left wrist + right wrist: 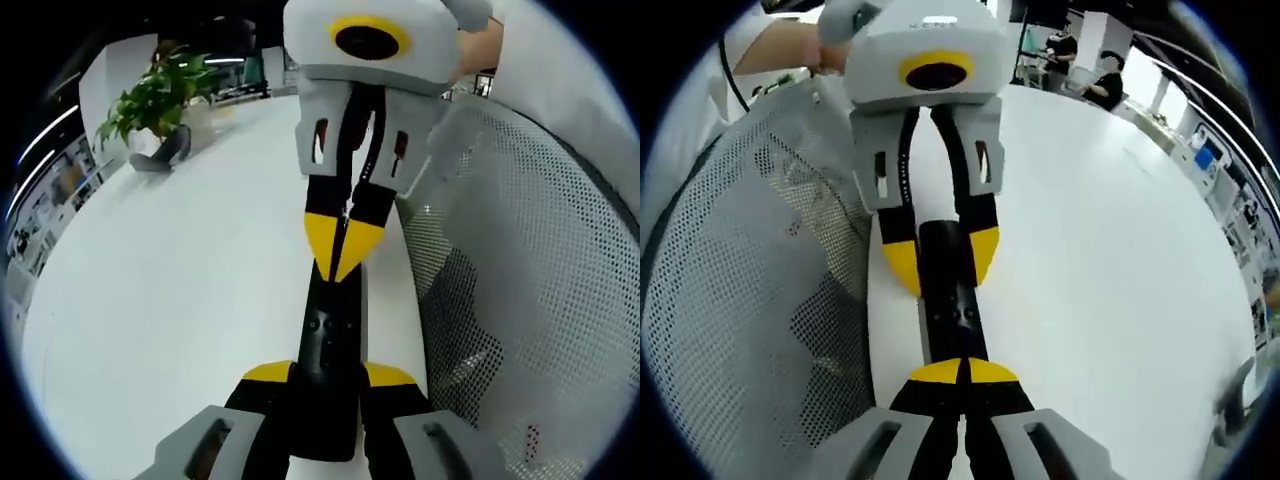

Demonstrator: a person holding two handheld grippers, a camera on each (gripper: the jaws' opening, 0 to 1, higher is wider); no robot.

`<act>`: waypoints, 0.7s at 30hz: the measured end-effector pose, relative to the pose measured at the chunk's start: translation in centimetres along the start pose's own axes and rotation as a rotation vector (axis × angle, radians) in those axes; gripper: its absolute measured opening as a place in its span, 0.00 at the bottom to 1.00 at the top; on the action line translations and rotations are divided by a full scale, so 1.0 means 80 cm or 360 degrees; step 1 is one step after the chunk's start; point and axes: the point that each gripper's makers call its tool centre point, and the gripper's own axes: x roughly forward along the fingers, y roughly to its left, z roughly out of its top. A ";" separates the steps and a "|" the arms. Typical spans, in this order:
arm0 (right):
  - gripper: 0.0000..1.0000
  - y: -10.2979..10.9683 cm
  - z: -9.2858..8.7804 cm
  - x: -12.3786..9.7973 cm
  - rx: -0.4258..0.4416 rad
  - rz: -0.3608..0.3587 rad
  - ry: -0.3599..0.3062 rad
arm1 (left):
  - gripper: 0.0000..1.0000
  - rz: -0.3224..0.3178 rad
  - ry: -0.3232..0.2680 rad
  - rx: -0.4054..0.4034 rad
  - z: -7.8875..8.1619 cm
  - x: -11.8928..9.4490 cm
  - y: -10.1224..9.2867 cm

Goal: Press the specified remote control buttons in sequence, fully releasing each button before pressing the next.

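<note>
A black remote control (326, 335) lies lengthwise over the white table. In the left gripper view my left gripper (330, 376) is shut on the remote's near end, one yellow tip on each side. My right gripper (343, 250) comes down from the top, jaws shut, with its joined yellow tips resting on the remote's upper face. In the right gripper view the same right gripper (962, 372) has its closed tips on the remote (958, 312) near its buttons. Beyond it, the left gripper (942, 258) clamps the far end.
The white table (170, 300) stretches wide on one side of the remote. A grey mesh chair back (520, 260) (750, 290) stands close on the other side. A potted plant (155, 105) sits at the table's far corner. People sit in the distance (1105, 75).
</note>
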 end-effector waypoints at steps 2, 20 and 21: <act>0.00 -0.001 0.002 -0.001 0.0128 0.0013 -0.0090 | 0.24 0.0001 -0.0002 -0.0004 0.000 0.000 0.000; 0.00 0.005 0.011 0.005 -0.0048 -0.0013 -0.0146 | 0.24 0.0008 0.0005 -0.0010 0.000 0.000 0.000; 0.00 0.005 0.011 0.006 -0.0092 -0.0018 -0.0120 | 0.24 0.0008 0.0005 -0.0010 0.000 0.000 0.000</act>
